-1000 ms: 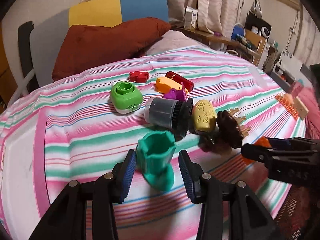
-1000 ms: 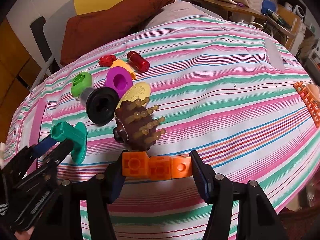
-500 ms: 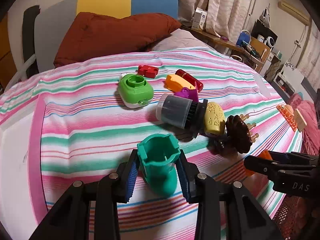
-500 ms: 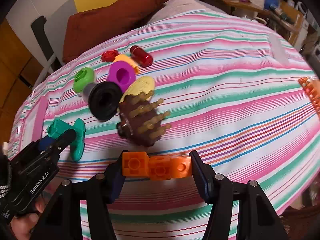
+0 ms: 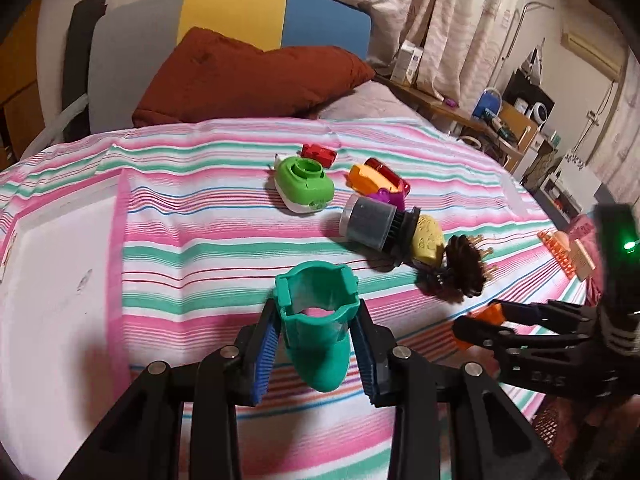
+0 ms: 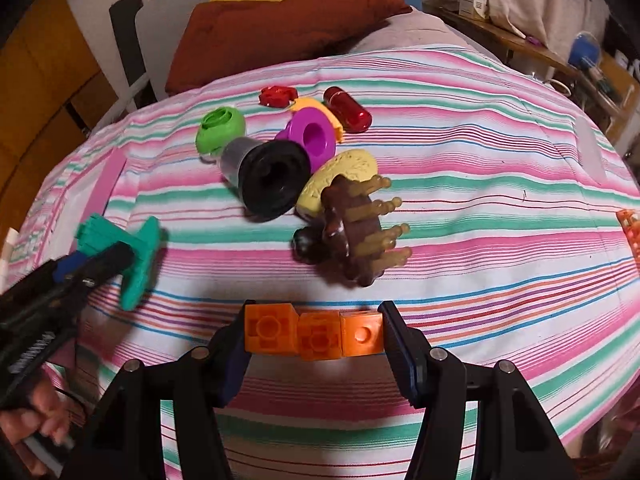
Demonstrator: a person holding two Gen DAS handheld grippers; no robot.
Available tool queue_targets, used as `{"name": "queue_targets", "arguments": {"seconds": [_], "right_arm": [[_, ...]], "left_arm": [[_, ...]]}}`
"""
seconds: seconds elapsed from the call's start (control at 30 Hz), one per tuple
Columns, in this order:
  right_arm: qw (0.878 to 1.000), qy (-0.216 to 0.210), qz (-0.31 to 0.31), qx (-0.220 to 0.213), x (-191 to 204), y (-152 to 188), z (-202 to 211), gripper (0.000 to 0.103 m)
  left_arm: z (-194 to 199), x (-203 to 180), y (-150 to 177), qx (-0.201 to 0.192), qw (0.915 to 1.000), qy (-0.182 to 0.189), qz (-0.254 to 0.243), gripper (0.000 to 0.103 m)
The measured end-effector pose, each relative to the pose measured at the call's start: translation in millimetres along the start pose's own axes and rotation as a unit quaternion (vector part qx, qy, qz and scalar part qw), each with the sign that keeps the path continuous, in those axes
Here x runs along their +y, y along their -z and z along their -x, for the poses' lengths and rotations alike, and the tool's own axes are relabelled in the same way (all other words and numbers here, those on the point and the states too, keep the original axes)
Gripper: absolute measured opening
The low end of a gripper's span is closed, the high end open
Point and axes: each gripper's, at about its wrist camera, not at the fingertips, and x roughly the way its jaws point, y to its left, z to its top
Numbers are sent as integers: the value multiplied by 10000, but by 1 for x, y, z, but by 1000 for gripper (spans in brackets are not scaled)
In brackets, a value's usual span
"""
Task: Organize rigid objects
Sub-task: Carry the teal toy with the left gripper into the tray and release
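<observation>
Both pieces are off the striped bedspread (image 6: 480, 184) now, left gripper (image 5: 316, 344) clamped on the teal cup-shaped toy (image 5: 318, 332), right gripper (image 6: 314, 338) pinching the orange block strip (image 6: 314, 336), while the cluttered toy pile (image 6: 304, 176) awaits sorting.

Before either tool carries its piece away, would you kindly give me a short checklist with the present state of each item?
1. Left tool shut on the teal piece, pads on both sides: ok.
2. Right tool shut on the orange blocks, pads at both ends: ok.
3. Teal piece clear of the bedspread: cannot tell.
4. Block row joined and straight: not ok, the middle block sits slightly skewed.
5. Brown brush apart from the blocks: ok.
6. Drop-off spot in view: cannot tell.
</observation>
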Motion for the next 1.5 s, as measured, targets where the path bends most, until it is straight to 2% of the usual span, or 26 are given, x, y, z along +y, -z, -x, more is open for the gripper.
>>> {"name": "queue_targets", "arguments": {"seconds": [0.3,0.67,1.0,1.2,1.5], "right_arm": [[9994,63,343,-23,15,5,-7,61],[9967,-77,753,-285,41,12,-5,61],[9944,-276,927,-433,58,19,-5,61],[9926,-416,1036,-471,75,23,-6,61],[9911,-597,1077,-505,104,23,-9,61]], "left_arm": [[40,27,-2,-341,9992,-94,196,35],[63,104,-1,-481,9945,-587,728,35],[52,185,-13,-201,9868,-1214,1057,35],[35,227,-22,64,9828,-1459,1134,35],[5,258,-42,362,9800,-1686,997,35]]}}
